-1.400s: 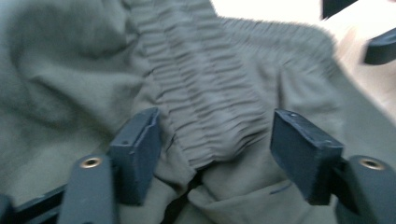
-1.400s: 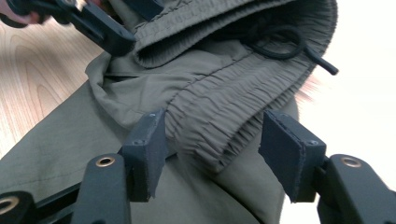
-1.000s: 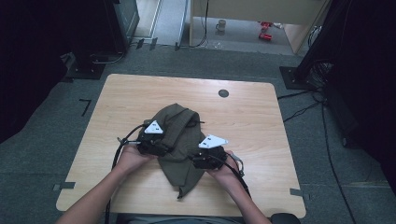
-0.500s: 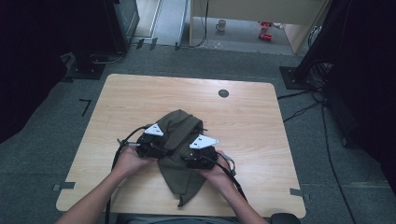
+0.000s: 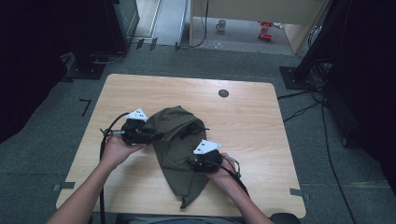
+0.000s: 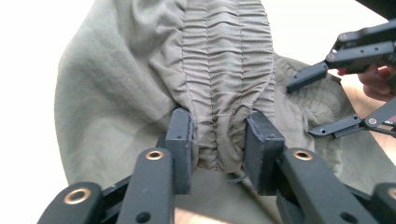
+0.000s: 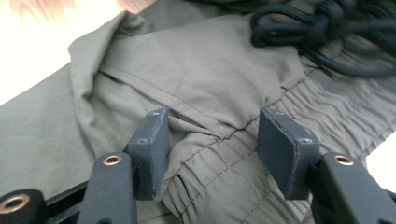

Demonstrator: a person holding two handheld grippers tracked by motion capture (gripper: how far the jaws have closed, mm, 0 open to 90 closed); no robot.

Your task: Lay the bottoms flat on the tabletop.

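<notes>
Both forearms were bare, with no sleeve in sight. The left gripper [image 5: 148, 136] was a blocky black unit topped by a pale grey three-cornered plate with small dark dots, and a thick black cable [image 5: 103, 140] looped from its rear. The right gripper [image 5: 194, 162] matched it, plate and all. Up close, the left gripper's jaws were black linkage bars with brass-ringed pivot holes [image 6: 154, 154], ending in dark rectangular pads [image 6: 179, 140] with small screws.

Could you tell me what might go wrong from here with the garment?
The left gripper pinches just a narrow bunch of the garment's elastic band, so a pull could slip it free. The right gripper sits open around a fold, holding nothing. The black cord nearby could snag its jaws.
</notes>
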